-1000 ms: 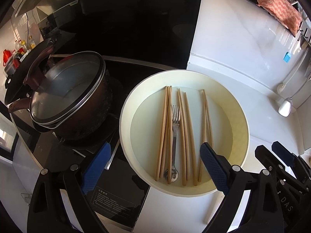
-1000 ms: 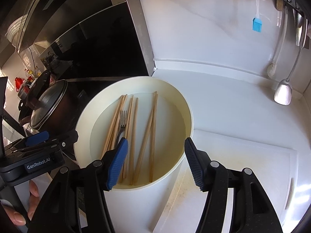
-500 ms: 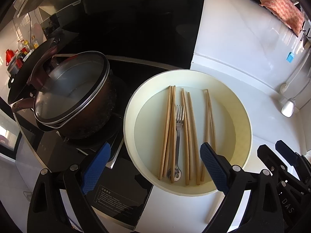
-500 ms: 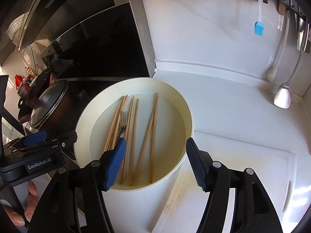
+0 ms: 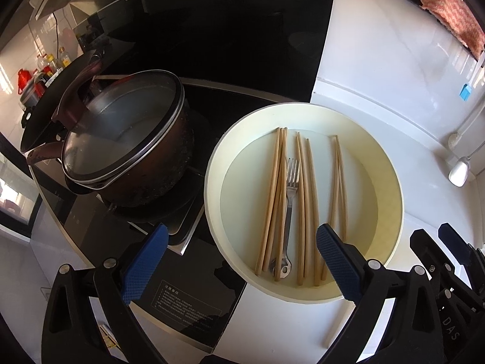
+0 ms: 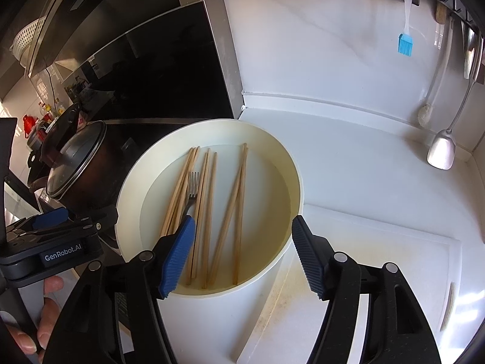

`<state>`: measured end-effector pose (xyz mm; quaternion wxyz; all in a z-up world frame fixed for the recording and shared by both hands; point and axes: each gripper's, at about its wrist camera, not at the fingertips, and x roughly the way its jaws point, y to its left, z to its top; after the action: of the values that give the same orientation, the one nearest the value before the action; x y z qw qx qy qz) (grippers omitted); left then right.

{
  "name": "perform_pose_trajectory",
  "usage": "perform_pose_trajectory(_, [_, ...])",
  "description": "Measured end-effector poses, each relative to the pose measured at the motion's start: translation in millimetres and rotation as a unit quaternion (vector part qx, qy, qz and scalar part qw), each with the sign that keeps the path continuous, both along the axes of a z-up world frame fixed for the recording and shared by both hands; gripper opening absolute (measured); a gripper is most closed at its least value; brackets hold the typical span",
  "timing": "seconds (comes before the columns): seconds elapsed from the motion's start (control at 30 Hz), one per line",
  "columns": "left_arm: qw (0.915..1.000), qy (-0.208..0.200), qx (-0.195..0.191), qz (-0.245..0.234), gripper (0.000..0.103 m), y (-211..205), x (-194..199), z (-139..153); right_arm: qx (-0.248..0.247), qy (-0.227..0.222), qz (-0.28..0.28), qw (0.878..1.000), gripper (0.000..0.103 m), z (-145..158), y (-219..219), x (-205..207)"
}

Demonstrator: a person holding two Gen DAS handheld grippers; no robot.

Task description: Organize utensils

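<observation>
Right gripper [image 6: 241, 254] above chopsticks [image 6: 239, 212]

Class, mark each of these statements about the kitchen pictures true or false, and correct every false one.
1. A fork lies among the chopsticks in the cream basin. True.
2. The left gripper holds a chopstick. False: it is open and holds nothing.
3. The pot beside the basin has its lid on. True.
4. The right gripper is shut on the fork. False: it is open, above the basin.
5. A blue brush hangs on the wall. True.
</observation>
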<state>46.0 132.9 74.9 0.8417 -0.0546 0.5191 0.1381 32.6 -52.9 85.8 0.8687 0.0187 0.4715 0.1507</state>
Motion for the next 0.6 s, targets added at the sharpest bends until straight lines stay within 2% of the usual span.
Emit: perform_pose_trajectory(0.6, [1.0,0.0,0.007,0.002,0.096,-3.0,-3.8,0.6,0.0,-0.001,0.003,1.0,0.063,0.2,2.0,-2.1])
